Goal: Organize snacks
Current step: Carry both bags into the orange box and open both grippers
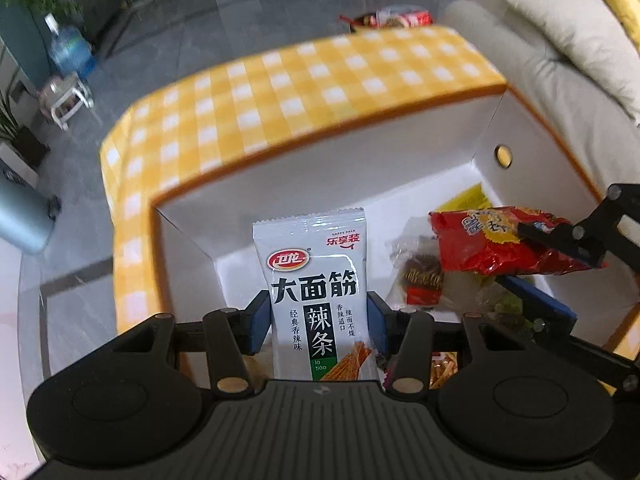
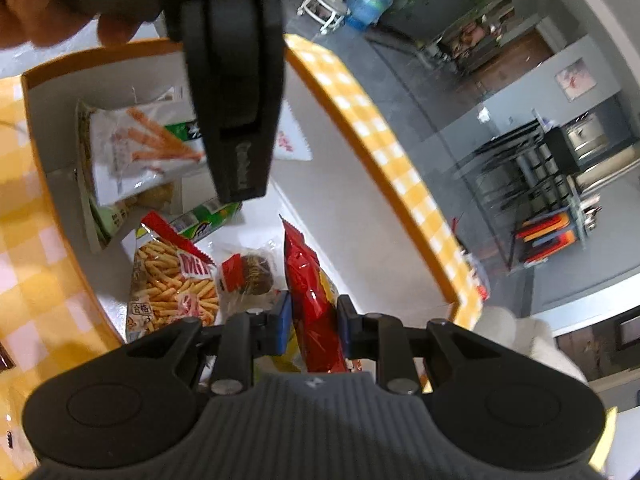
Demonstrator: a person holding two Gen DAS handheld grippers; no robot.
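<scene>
1. In the left wrist view, our left gripper point(image 1: 318, 326) sits at the lower centre of the frame, its blue pads pinching a white latiao packet point(image 1: 316, 292) by the packet's two long edges.
2. That packet stands upright between the pads, above the open storage box point(image 1: 360, 148), whose white inner walls and yellow checked outside fill the middle of the frame.
3. At the right of the same view, our right gripper point(image 1: 532, 256) reaches in from the edge and clamps a red snack bag point(image 1: 496, 240), which hangs over the box interior.
4. Below that red bag, on the box floor, we see a clear-wrapped brown snack point(image 1: 420, 276) and a yellow packet point(image 1: 468, 198) farther back near the corner.
5. In the right wrist view, our right gripper point(image 2: 312, 326) is at the lower centre, its pads pressed on the red snack bag point(image 2: 308, 288), which rises edge-on between them.
6. To the left of it in that frame, a bag of orange stick snacks point(image 2: 172, 284) lies on the box floor, touching the clear-wrapped brown snack point(image 2: 250, 274).
7. The left gripper's black body point(image 2: 236, 100) crosses the upper centre, with a hand point(image 2: 36, 8) at the upper left corner.
8. The white latiao packet point(image 2: 140, 148) shows beneath that body, in the upper left of the frame.
</scene>
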